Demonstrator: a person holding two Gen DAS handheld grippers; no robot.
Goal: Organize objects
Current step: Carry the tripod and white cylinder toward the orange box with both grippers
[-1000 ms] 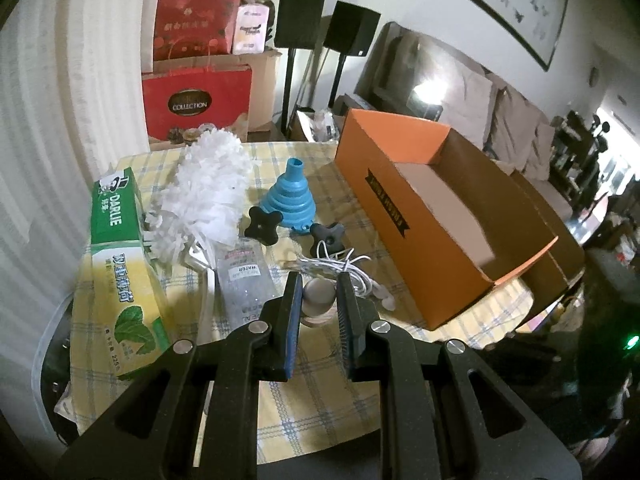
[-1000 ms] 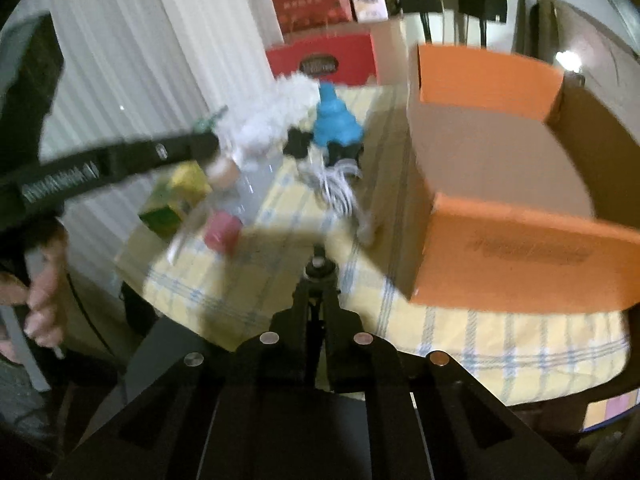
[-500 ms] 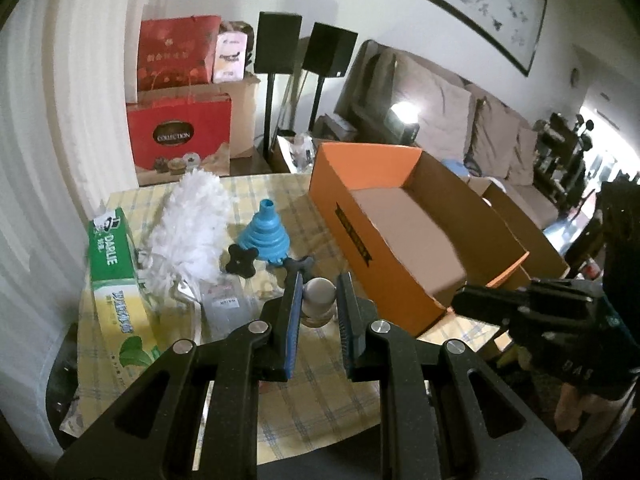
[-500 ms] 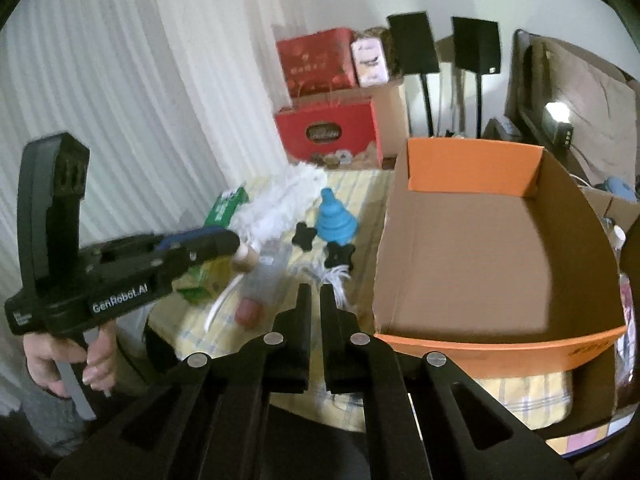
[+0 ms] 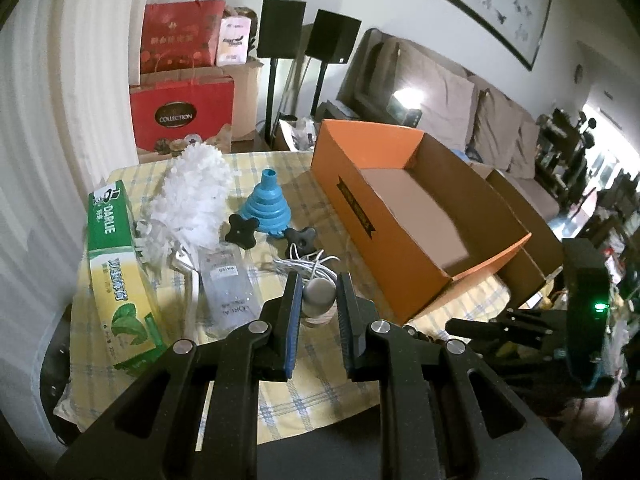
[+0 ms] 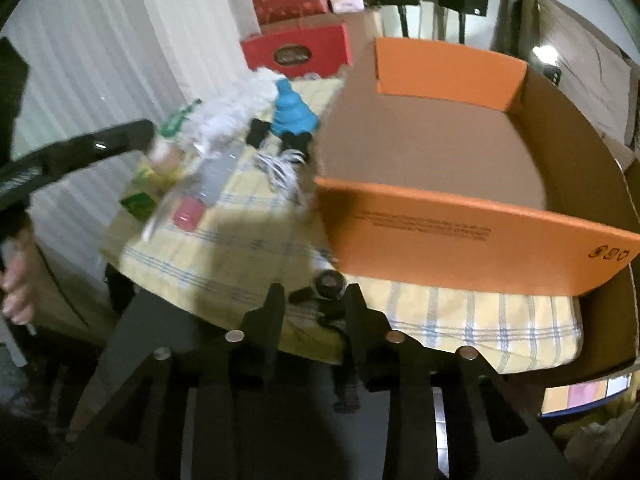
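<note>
Left gripper [image 5: 316,300] clenching a small grey round-topped item [image 5: 318,295] between its 2 blue-padded fingers [image 5: 291,320], holding it over the checked tablecloth [image 5: 312,392], just left of the near corner of the orange box [image 5: 404,276]. What that item is: hard to tell, perhaps a small jar or cap.

Right gripper [image 6: 316,300] hovering at the near edge of the tablecloth [image 6: 460,316], jaws opening, fingers [image 6: 272,308] standing apart. Showing between them in that view: a small black knob [image 6: 326,286] with a metal centre, blurred; touching the pads or lying on the cloth, cannot tell.

Orange box [image 6: 460,224] sitting open and bare inside, taking up the right part of the table.

Lying left of the box, close together:
- green and yellow DARLIE carton [image 5: 116,276]
- white fluffy duster [image 5: 192,200]
- clear bottle [image 5: 228,284] lying flat, pink cap [image 6: 187,214] toward the table edge
- blue collapsible funnel [image 5: 267,204] standing wide end down
- 2 black star knobs [image 5: 240,230], one on either side of the funnel's base
- white cable [image 5: 308,260] bunched just beyond the left gripper

Holding the left gripper's handle at the far left of the right wrist view: a hand [image 6: 16,280].
</note>
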